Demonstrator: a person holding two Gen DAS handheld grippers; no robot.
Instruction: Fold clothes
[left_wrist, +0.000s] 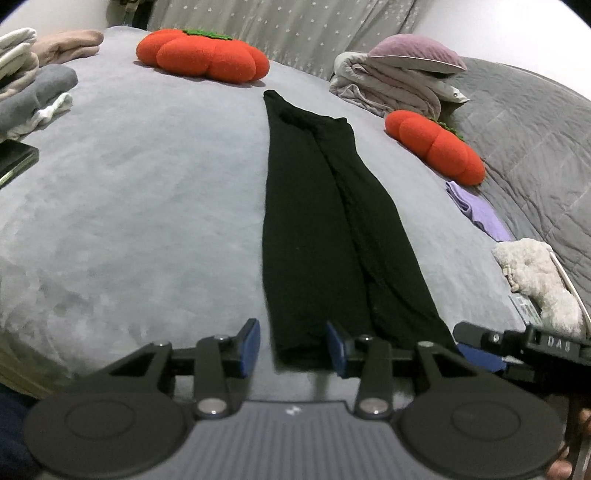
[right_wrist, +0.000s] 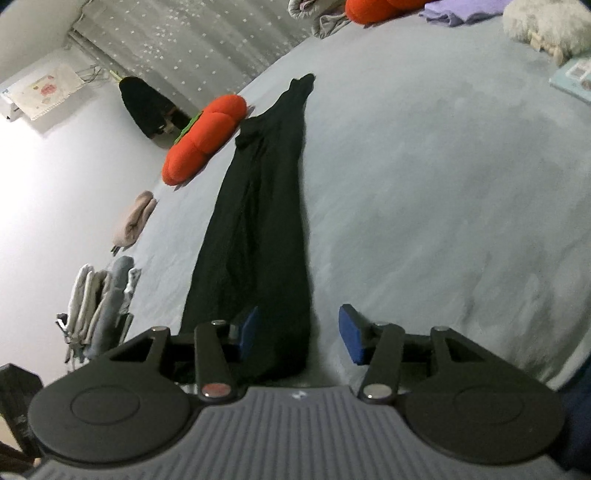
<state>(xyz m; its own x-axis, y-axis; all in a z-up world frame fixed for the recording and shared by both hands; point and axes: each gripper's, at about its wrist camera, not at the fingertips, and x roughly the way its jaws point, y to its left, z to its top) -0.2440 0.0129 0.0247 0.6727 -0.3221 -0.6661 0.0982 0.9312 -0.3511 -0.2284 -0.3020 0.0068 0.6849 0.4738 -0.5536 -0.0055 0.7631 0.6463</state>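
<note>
The left gripper sits closest to the lens, its blue-padded fingers spread wide and holding nothing, straddling the near left corner of the black leggings. The right gripper is likewise spread wide with nothing between its pads, set over the near right corner of the same end; whether either pad touches the cloth is not clear.

The leggings lie flat and long on the grey bed cover, running straight away from both grippers, one leg laid on the other along the length, the far end narrowing toward the headboard side. So the lengthwise halving shows as done; the garment is full length, with no crosswise fold in it. Judging by that, it could be about to be folded end to end, or have just been smoothed out.

Further out, a stack of folded clothes sits at the left edge, two red pumpkin cushions flank the leggings, and a folded lilac garment lies to the right.
</note>
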